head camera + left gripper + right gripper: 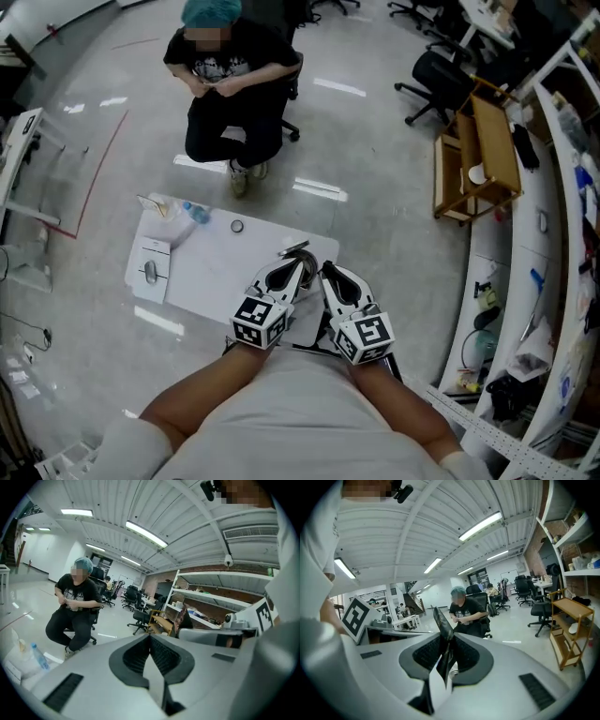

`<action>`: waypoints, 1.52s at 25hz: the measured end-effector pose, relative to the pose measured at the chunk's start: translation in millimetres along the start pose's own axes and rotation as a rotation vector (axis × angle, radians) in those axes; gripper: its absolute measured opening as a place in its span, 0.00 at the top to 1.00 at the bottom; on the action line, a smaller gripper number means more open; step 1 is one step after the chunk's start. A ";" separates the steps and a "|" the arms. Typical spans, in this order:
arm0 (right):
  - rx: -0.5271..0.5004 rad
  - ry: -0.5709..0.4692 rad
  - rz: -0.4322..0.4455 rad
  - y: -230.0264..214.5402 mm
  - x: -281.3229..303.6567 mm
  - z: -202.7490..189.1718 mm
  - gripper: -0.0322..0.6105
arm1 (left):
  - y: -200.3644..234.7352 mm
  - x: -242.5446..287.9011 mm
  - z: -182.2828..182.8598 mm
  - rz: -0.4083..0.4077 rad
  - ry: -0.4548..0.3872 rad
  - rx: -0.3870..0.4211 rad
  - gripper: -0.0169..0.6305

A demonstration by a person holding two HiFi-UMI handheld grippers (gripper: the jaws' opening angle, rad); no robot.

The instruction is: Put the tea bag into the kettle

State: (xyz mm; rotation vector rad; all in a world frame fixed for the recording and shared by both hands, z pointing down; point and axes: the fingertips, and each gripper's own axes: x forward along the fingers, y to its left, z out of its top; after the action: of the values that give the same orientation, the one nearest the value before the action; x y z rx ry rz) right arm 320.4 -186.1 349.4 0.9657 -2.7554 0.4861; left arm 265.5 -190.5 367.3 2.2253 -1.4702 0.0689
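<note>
glossy grey floor (375, 141), wooden cart (494, 141), black office chairs (441, 75), ceiling strip lights (145, 534).

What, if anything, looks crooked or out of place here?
Only one thing stands out. The right gripper is clamped on a thin dark packet that sits askew: it sticks up well past the jaws, and its top leans left in the right gripper view. The items on the white table look undisturbed, with nothing spilled.

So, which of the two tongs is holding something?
The right tongs: a dark flat packet is pinched between them. The left tongs are shut with nothing in them.
</note>
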 end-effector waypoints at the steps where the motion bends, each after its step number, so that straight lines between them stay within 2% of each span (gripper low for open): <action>1: -0.003 0.007 0.019 1.0 2.9 -1.9 0.84 | 2.3 -1.3 -2.2 0.015 -0.002 -0.008 0.96; 10: 0.002 0.100 0.094 13.4 36.7 -22.6 0.84 | 40.7 -15.6 -17.9 0.097 0.004 -0.069 0.96; 13: -0.001 0.145 0.114 16.3 46.4 -35.1 0.84 | 55.2 -12.2 -32.4 0.115 0.032 -0.055 0.96; 19: 0.045 0.241 0.117 8.4 64.4 -66.2 0.84 | 80.3 0.4 -65.3 0.138 0.110 -0.076 0.96; 25: 0.077 0.342 0.102 -9.9 81.6 -115.5 0.84 | 83.9 20.2 -99.4 0.088 0.175 -0.106 0.96; 30: 0.103 0.418 0.095 -19.5 99.3 -156.0 0.84 | 92.7 30.2 -128.2 0.048 0.249 -0.027 0.96; 34: 0.083 0.457 0.093 -25.6 108.7 -187.9 0.84 | 103.5 37.6 -151.0 0.053 0.278 -0.068 0.96; 38: 0.111 0.499 0.072 -36.9 117.4 -221.0 0.83 | 119.0 43.8 -183.2 0.073 0.323 -0.096 0.96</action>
State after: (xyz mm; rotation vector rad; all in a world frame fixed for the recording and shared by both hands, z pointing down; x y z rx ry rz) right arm 266.7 -200.4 596.2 0.6553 -2.3352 0.7783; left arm 217.9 -191.0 584.9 1.9744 -1.3454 0.3565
